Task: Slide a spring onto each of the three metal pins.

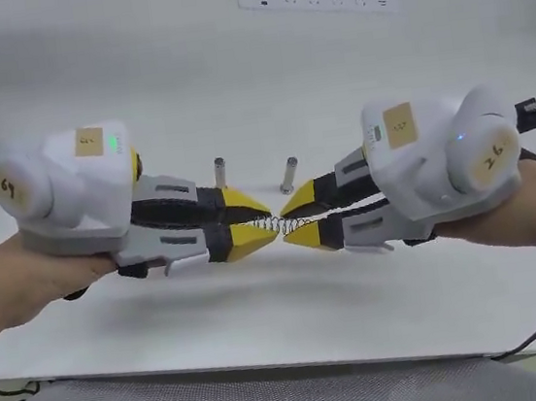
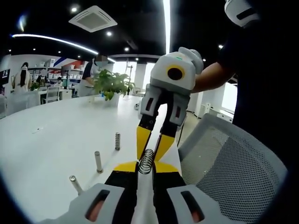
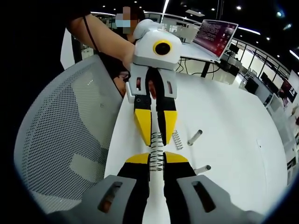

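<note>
A white table is seen beneath both tools, and a mesh chair is set at its near edge. The left gripper and right gripper are held tip to tip above the table. Each is clamped on one end of a spring stretched between them. Behind, a bare pin and another pin are lined up with an upright second spring.
</note>
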Available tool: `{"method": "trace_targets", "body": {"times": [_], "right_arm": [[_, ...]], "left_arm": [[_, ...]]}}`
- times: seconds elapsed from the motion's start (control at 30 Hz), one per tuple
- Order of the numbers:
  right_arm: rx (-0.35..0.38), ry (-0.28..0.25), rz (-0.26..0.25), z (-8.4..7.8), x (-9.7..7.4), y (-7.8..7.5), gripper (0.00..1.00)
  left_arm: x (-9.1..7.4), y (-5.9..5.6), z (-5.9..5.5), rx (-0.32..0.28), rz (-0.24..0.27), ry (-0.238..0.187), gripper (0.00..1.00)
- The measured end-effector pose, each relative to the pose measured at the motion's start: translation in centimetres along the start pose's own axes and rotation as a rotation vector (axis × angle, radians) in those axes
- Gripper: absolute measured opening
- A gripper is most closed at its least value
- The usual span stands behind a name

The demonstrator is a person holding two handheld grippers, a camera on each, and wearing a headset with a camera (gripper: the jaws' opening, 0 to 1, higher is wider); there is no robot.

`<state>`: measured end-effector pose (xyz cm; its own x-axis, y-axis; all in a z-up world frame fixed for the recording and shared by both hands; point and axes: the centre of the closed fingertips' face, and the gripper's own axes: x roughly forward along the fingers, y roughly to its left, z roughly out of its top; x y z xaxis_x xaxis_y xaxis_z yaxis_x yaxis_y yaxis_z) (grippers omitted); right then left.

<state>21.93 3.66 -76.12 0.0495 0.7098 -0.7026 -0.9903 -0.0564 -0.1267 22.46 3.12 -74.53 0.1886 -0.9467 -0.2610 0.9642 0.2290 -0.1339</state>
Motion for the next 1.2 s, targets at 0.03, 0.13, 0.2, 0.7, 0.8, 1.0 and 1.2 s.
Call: {"method": "trace_targets", "body": {"times": [0.03, 0.13, 0.2, 0.7, 0.8, 1.0, 1.2], "right_arm": [[0.000, -0.002, 0.002, 0.02, -0.03, 0.03, 0.08], [-0.005, -0.007, -0.001, 0.10, -0.12, -0.03, 0.08], [0.000, -0.010, -0.001, 0.18, -0.17, -0.05, 0.08], [-0.002, -0.018, 0.008, 0.28, -0.15, 0.30, 0.08], [-0.003, -0.019, 0.006, 0.33, -0.16, 0.26, 0.08], [-0.012, -0.022, 0.002, 0.45, -0.19, 0.17, 0.08], [-0.009, -0.024, 0.002, 0.45, -0.17, 0.07, 0.09]], "left_arm": [[-0.01, -0.05, 0.02, -0.001, -0.002, 0.000, 0.03], [-0.10, -0.08, 0.19, -0.013, -0.001, -0.008, 0.02], [-0.15, -0.05, 0.27, -0.021, 0.000, -0.010, 0.02], [-0.23, -0.41, 0.24, -0.039, -0.017, 0.001, 0.02], [-0.24, -0.40, 0.29, -0.038, -0.017, 0.002, 0.02], [-0.34, -0.39, 0.35, -0.049, -0.016, 0.003, 0.01], [-0.38, -0.36, 0.34, -0.060, -0.015, 0.006, 0.01]]}}
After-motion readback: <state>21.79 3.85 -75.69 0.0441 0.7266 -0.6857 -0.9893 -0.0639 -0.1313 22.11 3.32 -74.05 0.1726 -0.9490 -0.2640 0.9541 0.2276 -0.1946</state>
